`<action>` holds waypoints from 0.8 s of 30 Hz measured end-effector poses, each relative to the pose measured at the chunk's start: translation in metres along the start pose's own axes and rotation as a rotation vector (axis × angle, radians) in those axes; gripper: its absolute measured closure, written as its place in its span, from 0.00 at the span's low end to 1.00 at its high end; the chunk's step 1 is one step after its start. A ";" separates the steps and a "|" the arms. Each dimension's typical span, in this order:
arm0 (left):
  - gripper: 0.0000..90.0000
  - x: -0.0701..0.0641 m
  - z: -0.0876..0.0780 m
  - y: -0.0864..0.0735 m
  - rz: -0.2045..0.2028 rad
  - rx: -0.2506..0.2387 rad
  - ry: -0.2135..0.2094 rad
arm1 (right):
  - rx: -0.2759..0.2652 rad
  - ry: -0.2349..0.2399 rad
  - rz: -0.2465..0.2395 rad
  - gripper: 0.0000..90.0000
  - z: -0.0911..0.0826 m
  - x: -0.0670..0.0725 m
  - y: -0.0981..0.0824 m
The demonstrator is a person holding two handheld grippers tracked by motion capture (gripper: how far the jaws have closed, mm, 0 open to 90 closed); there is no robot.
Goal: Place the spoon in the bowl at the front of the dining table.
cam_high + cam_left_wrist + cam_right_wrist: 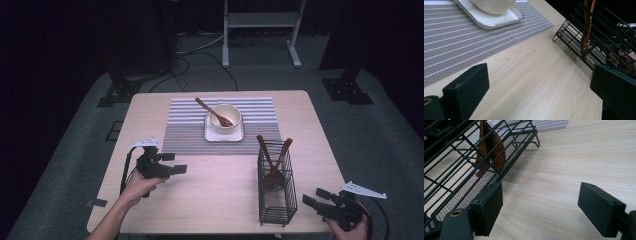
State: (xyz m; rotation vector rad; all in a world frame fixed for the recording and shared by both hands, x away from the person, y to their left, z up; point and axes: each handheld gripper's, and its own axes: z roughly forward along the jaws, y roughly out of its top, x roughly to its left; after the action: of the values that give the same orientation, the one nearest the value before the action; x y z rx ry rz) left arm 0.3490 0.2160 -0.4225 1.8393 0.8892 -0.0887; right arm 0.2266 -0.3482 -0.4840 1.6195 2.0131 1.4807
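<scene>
A cream bowl (225, 118) sits on a white square tray (224, 135) on a striped placemat (190, 125); a brown wooden spoon (214, 113) leans in the bowl. A black wire utensil basket (276, 190) stands at the front right of the table with wooden utensils (272, 160) upright in it. My left gripper (173, 163) hovers open over the front left of the table, empty. My right gripper (316, 197) is open and empty just right of the basket (469, 167). In the left gripper view the tray (496, 21) lies ahead on the left and the basket (596, 42) on the right.
The light wooden table (220, 200) has bare room between the two grippers. A white metal stand (260, 30) and dark equipment legs (117, 90) stand on the grey floor beyond the table.
</scene>
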 end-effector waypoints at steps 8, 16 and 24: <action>0.01 -0.008 -0.005 -0.010 0.005 0.011 -0.008 | -0.002 0.000 0.003 0.21 0.000 -0.001 0.000; 0.01 -0.011 -0.007 -0.024 -0.006 0.002 -0.016 | -0.001 -0.002 0.005 0.21 0.000 -0.001 0.000; 0.02 -0.017 -0.012 -0.033 0.000 -0.003 -0.014 | -0.004 -0.003 0.006 0.21 0.000 -0.001 0.000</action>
State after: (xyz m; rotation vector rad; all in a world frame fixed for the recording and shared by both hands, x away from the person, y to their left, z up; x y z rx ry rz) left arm 0.3126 0.2233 -0.4348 1.8340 0.8794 -0.1006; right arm 0.2265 -0.3491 -0.4844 1.6266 2.0045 1.4822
